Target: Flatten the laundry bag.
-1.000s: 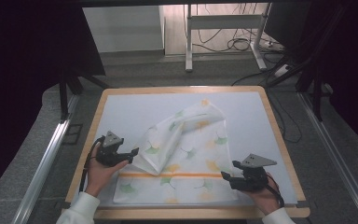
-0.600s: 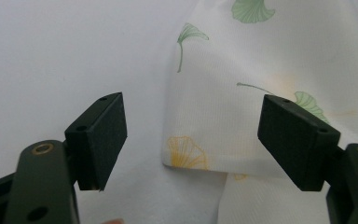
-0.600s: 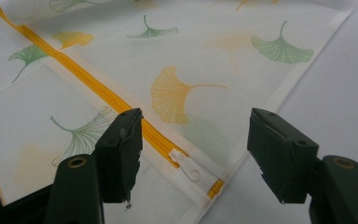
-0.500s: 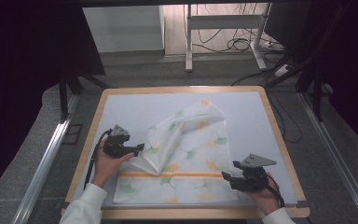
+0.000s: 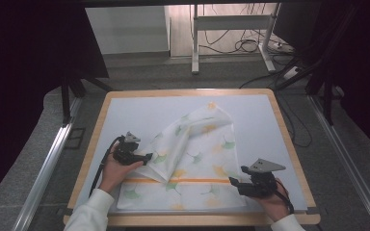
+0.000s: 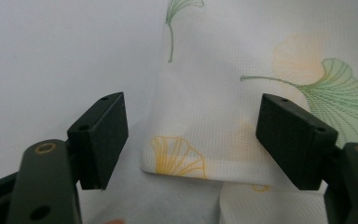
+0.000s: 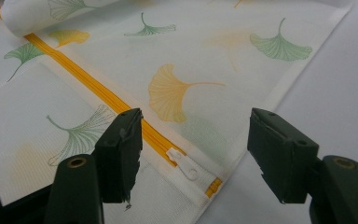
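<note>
The left gripper [image 6: 191,140] has its jaws apart; they have just been closing a little, and a folded corner of the bag [image 6: 223,116] lies between them, not pressed. The right gripper [image 7: 193,154] is also wide apart, its jaws on both sides of the white zipper pull [image 7: 184,164] at the end of the orange zipper [image 7: 98,91]. The bag [image 5: 192,159] lies partly folded on the table [image 5: 279,125].

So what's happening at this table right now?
A person is working a white mesh laundry bag with a ginkgo leaf print, spread on the table with one part folded over. The left claw has its jaws open around the folded corner, having just closed slightly without pressing it yet. The right claw sits open over the orange zipper, near its white pull.
</note>
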`<act>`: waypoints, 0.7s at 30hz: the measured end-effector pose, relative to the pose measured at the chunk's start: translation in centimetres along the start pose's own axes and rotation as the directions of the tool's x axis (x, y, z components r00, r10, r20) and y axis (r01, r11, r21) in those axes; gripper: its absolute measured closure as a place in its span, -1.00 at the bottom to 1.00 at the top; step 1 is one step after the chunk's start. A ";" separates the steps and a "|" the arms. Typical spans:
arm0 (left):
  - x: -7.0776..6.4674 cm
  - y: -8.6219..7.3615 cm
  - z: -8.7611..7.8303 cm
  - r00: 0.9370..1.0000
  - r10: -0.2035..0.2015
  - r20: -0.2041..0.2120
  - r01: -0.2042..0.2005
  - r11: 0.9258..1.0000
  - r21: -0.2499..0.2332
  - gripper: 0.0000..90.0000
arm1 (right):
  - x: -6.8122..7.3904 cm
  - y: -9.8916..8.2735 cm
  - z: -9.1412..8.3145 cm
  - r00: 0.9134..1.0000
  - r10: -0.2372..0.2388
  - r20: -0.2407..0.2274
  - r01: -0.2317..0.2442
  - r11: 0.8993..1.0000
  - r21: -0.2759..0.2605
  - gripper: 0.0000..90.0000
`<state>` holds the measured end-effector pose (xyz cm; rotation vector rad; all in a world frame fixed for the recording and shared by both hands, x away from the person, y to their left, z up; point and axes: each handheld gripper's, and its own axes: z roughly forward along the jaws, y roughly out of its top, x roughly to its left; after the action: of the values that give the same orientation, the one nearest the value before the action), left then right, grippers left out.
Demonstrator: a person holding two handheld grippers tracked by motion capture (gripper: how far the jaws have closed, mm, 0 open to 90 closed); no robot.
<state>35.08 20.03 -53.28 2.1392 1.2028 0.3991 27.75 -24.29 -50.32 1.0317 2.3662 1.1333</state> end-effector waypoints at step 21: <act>-0.6 -0.1 -0.1 0.999 0.038 0.016 -0.038 0.999 0.023 0.89 | 0.1 0.0 0.0 1.000 -0.009 0.004 0.009 1.000 0.006 -0.21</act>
<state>34.60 19.60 -53.21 2.1837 1.1653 0.3867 27.68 -24.22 -50.34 1.0228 2.3699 1.1208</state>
